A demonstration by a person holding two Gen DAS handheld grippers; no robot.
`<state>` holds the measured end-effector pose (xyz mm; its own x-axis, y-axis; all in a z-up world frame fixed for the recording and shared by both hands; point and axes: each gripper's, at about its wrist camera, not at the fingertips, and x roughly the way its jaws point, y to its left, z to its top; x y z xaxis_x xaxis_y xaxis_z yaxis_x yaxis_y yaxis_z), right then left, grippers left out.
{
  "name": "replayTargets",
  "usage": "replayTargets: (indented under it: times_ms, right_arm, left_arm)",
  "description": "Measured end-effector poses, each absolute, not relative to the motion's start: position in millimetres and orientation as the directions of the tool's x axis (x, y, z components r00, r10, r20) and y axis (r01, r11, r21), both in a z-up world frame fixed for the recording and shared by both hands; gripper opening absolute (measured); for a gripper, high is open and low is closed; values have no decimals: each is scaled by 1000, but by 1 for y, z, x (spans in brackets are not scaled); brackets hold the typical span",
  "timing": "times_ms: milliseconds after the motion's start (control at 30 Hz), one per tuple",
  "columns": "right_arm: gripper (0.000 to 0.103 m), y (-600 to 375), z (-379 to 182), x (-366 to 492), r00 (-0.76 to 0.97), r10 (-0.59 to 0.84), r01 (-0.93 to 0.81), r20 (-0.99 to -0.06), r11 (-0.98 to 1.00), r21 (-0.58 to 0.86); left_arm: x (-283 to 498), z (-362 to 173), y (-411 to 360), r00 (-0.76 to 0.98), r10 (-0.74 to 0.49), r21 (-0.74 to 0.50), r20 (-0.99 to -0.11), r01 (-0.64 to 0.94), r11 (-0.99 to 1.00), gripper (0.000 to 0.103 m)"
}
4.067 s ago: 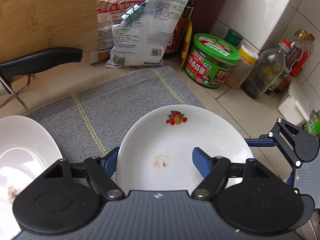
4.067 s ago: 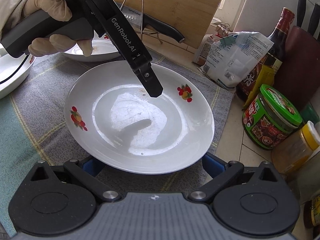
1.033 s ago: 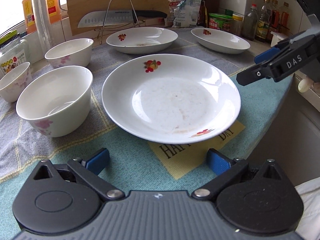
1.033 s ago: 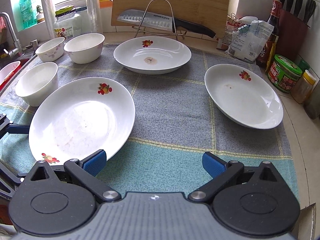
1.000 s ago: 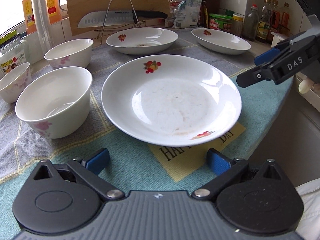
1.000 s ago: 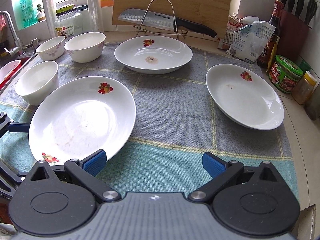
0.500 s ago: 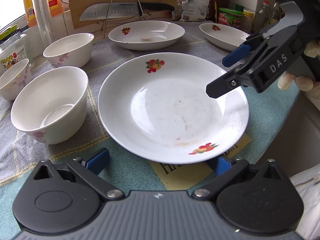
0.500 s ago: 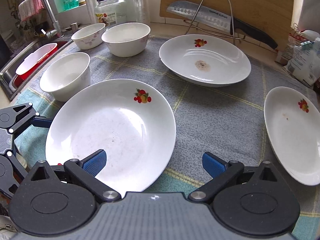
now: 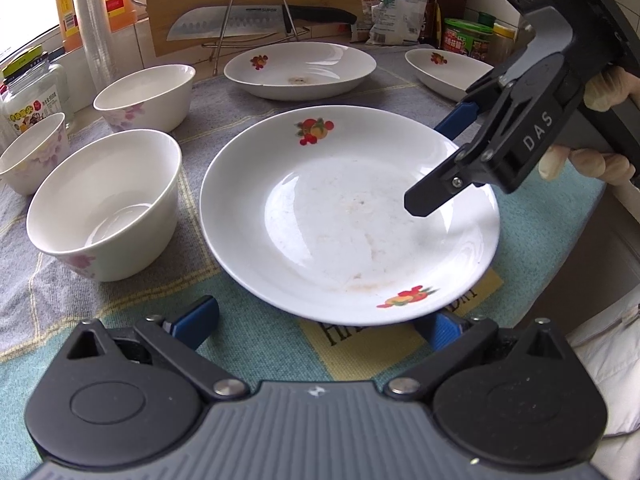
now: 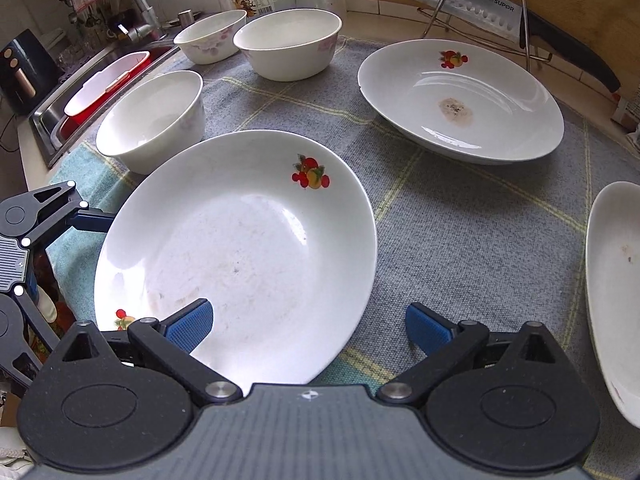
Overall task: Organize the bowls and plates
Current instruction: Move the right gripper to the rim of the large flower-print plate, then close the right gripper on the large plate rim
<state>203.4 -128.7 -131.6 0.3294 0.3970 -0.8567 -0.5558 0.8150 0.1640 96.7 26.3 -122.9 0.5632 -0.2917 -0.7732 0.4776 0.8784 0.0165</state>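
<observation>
A white plate with fruit prints lies on the cloth at the counter's front; in the right wrist view the plate fills the middle. My left gripper is open at its near rim, the right pad tucked just under the rim. My right gripper is open astride the plate's edge, one pad over the inside, the other over the cloth. From the left wrist view, the right gripper hangs over the plate's right side. Three white bowls stand to the left.
Two more plates lie behind and to the right on the grey cloth. A knife on a wire rack and a cutting board stand at the back. A sink lies left; jars and bottles are at the back right.
Both grippers have closed in on the front plate. The right gripper swung left and down until it straddles the plate's edge. Both have stayed open.
</observation>
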Motion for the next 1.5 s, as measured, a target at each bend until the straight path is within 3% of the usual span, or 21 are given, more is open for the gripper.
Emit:
replayTargets:
  times_ms: [400, 600, 1500]
  right_arm:
    - [103, -105, -136, 206, 366, 302, -549, -880, 834, 58]
    - [103, -107, -133, 216, 361, 334, -502, -871, 856, 120]
    - [103, -135, -131, 252, 209, 553, -584, -806, 732, 351]
  left_arm:
    - [97, -124, 31, 566, -357, 18, -744, 550, 835, 103]
    - [99, -126, 35, 565, -398, 17, -723, 590, 807, 103]
    - [95, -124, 35, 571, -411, 22, -711, 602, 798, 102]
